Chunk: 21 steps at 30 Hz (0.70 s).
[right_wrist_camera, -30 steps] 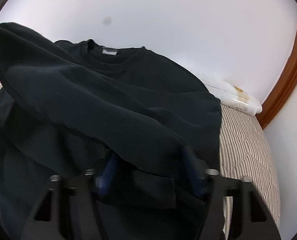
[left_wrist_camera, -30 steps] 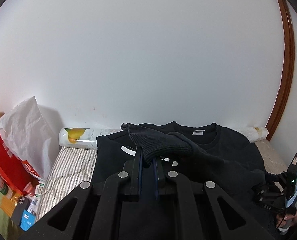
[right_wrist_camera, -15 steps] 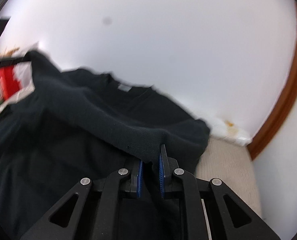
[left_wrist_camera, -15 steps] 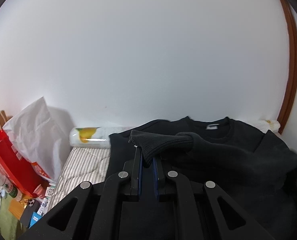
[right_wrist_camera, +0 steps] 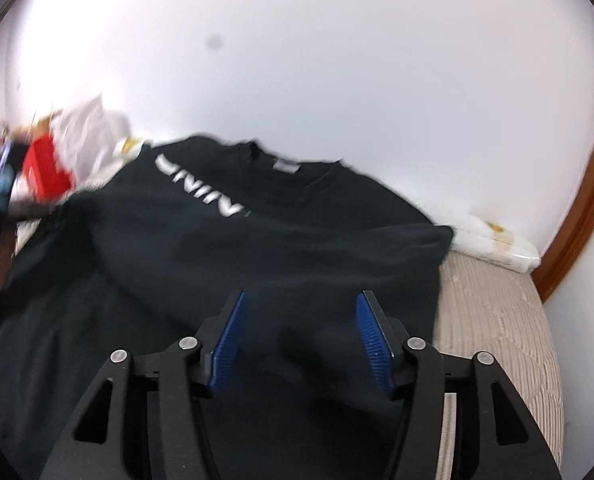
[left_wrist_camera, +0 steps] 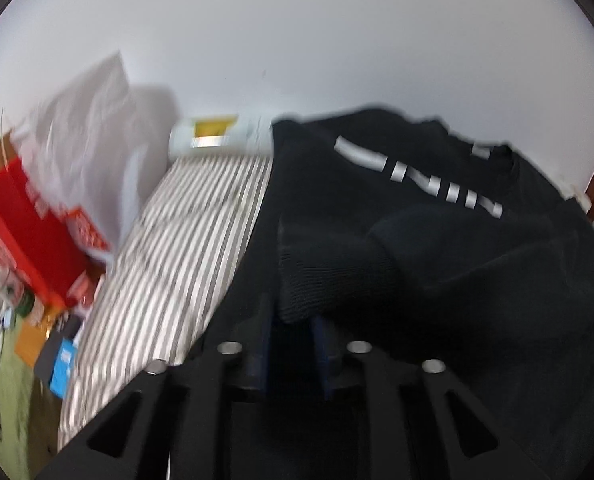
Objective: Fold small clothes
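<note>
Bright, even daylight on the white wall; both fisheye views motion-blurred, dark-vignetted at the corners

Matt black knit cloth is being shown by the sweatshirt, its cuff ribbed. Ridged blue pads are being seen; the mattress is looking quilted.
</note>
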{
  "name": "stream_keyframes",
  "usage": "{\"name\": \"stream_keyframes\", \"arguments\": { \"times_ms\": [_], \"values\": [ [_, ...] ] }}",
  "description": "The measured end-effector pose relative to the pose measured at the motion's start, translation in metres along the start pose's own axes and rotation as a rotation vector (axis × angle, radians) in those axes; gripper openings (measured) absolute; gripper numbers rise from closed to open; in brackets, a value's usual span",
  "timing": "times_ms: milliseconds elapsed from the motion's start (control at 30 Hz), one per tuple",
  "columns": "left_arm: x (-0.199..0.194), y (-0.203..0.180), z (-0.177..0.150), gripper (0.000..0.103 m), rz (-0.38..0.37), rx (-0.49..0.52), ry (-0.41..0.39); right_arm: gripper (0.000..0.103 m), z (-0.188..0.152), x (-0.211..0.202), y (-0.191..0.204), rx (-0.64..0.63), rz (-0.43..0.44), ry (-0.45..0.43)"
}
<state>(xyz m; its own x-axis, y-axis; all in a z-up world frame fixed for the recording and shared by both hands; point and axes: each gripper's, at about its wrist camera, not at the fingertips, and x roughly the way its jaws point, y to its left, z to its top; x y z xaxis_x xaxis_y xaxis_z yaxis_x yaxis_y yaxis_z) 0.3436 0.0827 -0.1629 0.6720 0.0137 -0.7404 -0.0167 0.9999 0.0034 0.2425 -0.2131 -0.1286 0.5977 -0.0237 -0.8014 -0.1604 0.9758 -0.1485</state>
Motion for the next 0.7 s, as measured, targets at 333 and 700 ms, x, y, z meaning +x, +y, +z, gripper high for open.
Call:
{"name": "stream_keyframes", "arguments": {
  "times_ms": [333,700],
  "values": [
    [-0.027,0.004,0.004,0.057,-0.061,-0.046,-0.07,0.057,-0.017,0.041,-0.038,0.185,-0.155,0.107],
    [0.02,-0.015,0.007,0.059,-0.009,-0.014,-0.026,0.072,-0.044,0.077,-0.069,0.349,-0.15,0.209]
  ]
}}
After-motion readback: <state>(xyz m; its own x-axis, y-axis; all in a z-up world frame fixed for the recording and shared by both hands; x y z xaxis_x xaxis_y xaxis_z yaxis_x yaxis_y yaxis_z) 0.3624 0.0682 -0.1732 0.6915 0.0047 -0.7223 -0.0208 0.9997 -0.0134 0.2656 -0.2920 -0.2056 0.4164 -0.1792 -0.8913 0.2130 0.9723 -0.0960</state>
